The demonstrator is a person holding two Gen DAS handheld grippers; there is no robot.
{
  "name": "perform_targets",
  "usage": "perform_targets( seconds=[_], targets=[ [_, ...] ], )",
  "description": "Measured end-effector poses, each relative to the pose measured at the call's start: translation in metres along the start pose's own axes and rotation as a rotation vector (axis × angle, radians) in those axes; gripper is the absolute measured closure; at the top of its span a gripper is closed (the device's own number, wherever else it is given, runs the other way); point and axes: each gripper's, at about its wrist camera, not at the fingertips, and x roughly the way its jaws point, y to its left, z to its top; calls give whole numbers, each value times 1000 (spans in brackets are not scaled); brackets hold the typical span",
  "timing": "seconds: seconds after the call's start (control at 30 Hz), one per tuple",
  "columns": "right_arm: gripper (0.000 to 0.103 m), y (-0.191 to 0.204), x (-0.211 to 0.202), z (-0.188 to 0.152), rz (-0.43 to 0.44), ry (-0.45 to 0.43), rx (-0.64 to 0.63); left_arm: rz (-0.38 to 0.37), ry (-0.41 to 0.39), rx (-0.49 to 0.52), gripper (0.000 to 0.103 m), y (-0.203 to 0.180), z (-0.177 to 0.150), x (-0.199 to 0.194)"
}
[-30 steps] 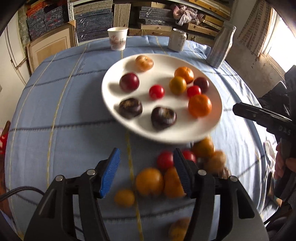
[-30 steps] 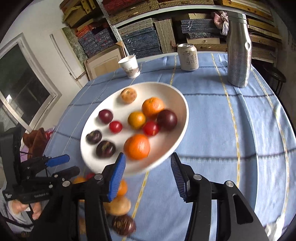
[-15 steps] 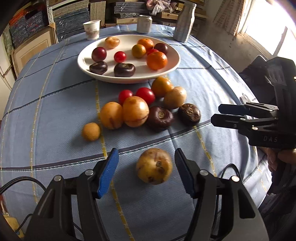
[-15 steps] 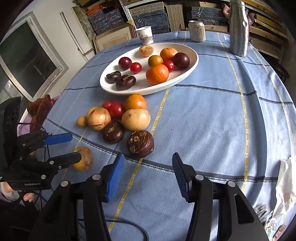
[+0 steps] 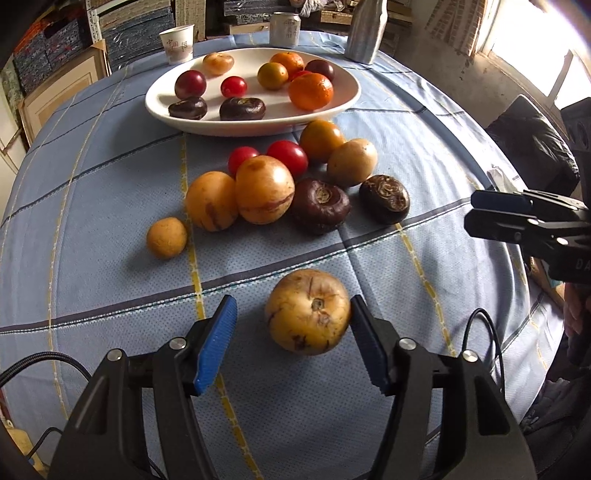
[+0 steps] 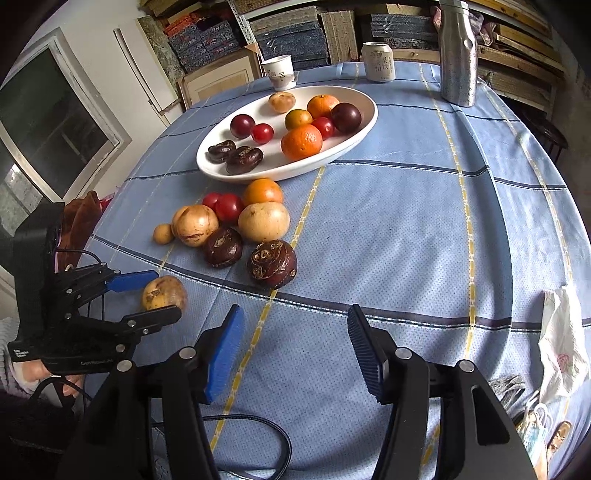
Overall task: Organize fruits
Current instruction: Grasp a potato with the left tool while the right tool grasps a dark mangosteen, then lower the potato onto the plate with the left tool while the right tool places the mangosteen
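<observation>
A yellow-brown blemished fruit lies on the blue tablecloth between the open fingers of my left gripper; the right pad is at its side, the left pad stands apart. The same fruit and left gripper show in the right wrist view. Beyond it lies a loose cluster: yellow fruits, red tomatoes, dark brown fruits, a small round one. A white oval plate holds several fruits. My right gripper is open and empty over bare cloth.
A paper cup, a can and a metal bottle stand behind the plate. Shelves with boxes are at the back. A white plastic bag lies at the table's right edge.
Both grippers have pulled back from the plate toward the near table edge. My left gripper has come down around the blemished yellow fruit, which now sits closer between its fingers.
</observation>
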Motion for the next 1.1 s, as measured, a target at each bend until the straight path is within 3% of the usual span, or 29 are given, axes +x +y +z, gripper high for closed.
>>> perform_targets(
  seconds=[0.07, 0.17, 0.43, 0.7, 0.97, 1.1],
  targets=[
    [44, 1, 1, 1, 1, 3, -1, -6, -8, -7, 42, 1, 0, 0],
    [44, 3, 5, 3, 10, 12, -3, -31, -27, 11, 59, -2, 0, -3],
    [44, 22, 36, 22, 33, 45, -44, 26, -33, -43, 59, 19, -16, -20],
    [44, 33, 66, 33, -5, 76, -79, 100, -23, -134, 59, 51, -41, -40],
    [60, 36, 71, 35, -60, 52, -148, 116, -18, -155, 59, 54, -54, -47],
    [61, 33, 67, 35, -42, 61, -129, 112, -32, -164, 59, 53, -54, -49]
  ],
)
